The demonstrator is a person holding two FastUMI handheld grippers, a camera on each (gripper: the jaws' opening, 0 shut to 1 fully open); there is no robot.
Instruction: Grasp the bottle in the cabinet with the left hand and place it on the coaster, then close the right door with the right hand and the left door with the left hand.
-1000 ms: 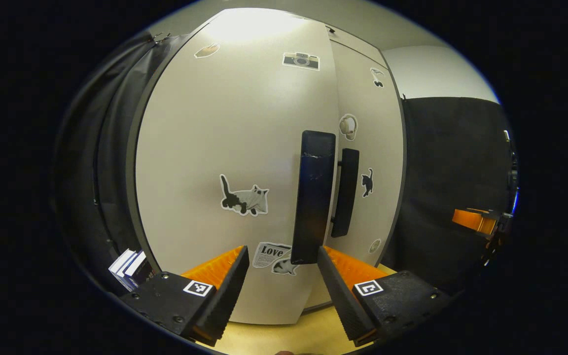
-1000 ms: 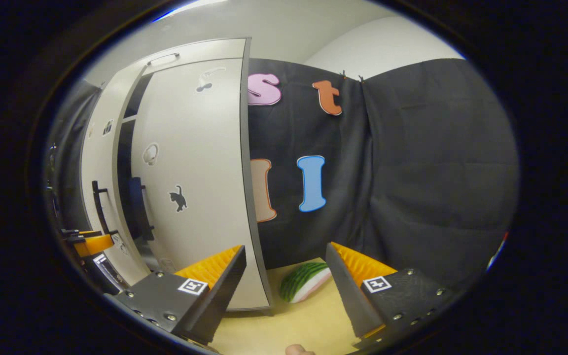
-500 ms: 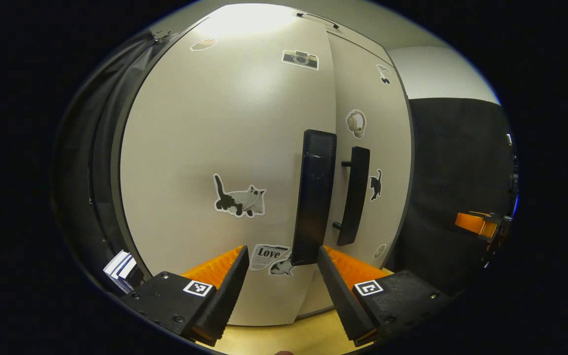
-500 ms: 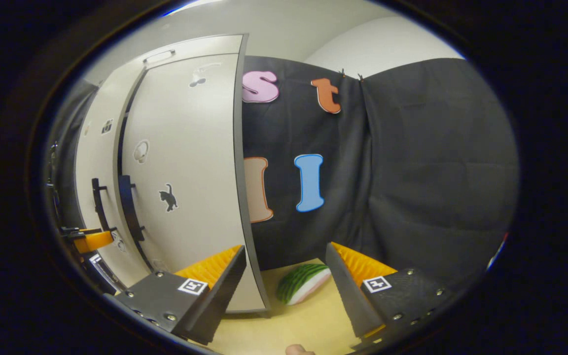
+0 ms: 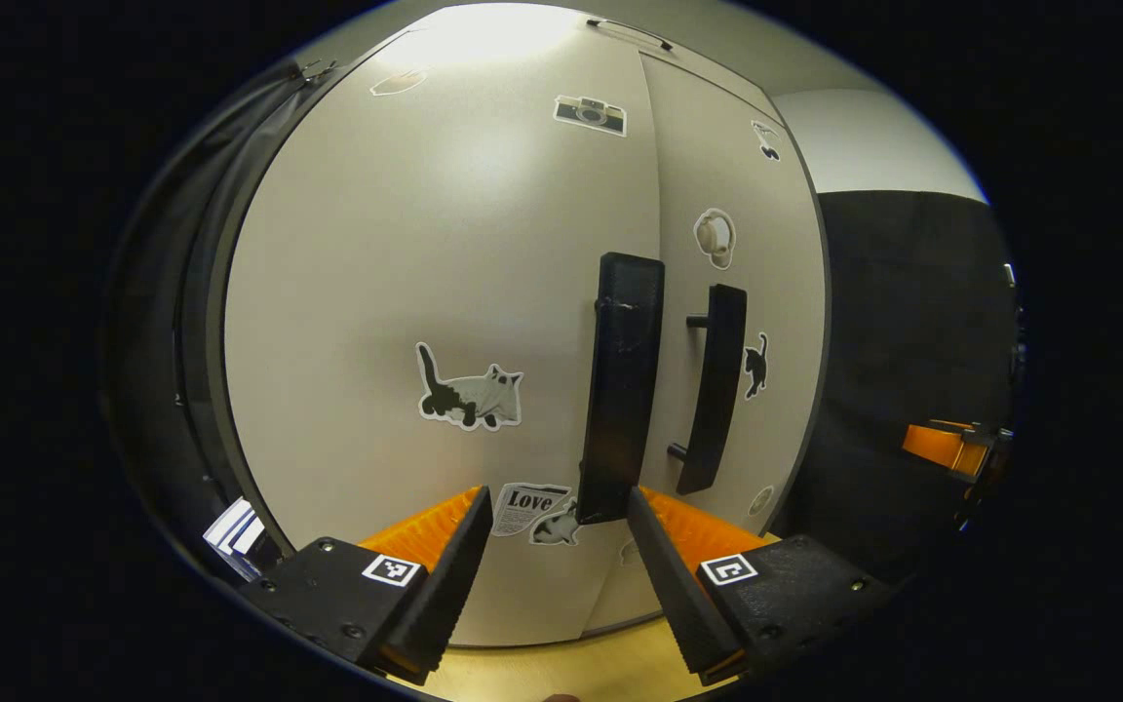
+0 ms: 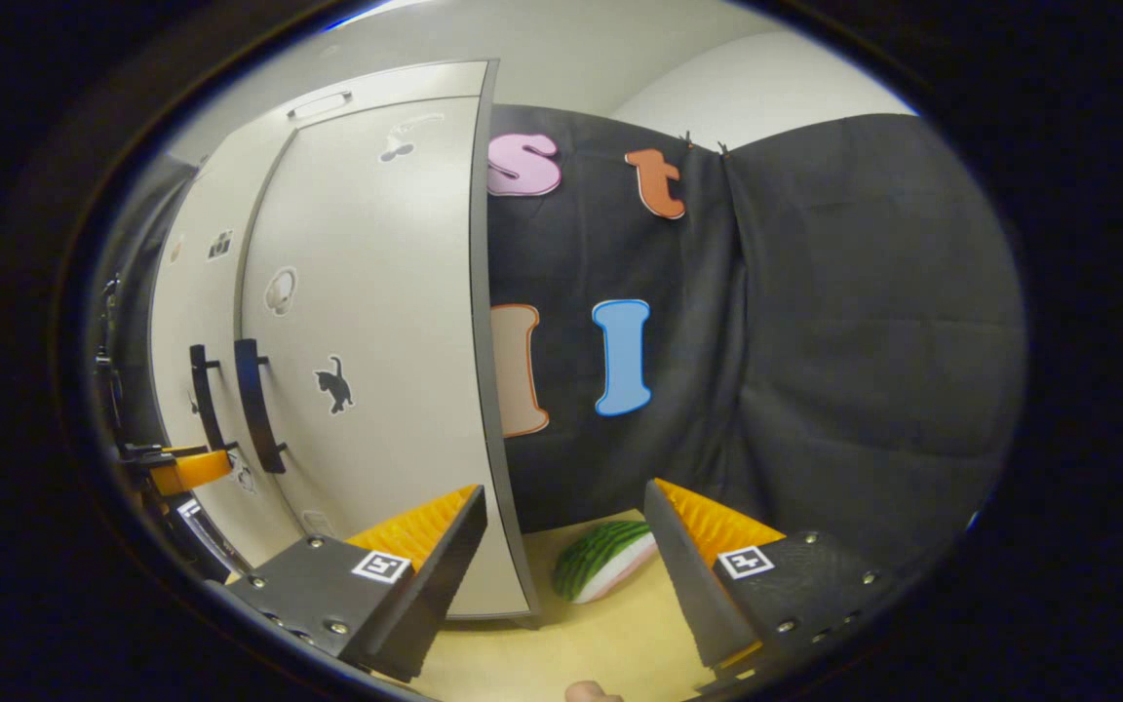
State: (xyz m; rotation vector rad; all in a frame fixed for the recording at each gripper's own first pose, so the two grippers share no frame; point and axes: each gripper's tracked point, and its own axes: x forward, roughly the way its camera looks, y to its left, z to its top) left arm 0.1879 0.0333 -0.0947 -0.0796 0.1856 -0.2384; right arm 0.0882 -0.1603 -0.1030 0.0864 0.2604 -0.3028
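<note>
Left gripper (image 5: 560, 517) open before left door (image 5: 425, 292), handle (image 5: 620, 385) ahead

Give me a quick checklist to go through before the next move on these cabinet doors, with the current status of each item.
1. Right door shut flush with the cabinet: ok, no gap shows in either view.
2. Left door shut: ok, its edge meets the right door's.
3. Left gripper open, free of the left handle: ok, fingers apart, the handle's lower end between them, touching neither.
4. Right gripper open, holding nothing: ok.
5. Right handle free: ok.
6. Bottle on the coaster: cannot tell.
</note>
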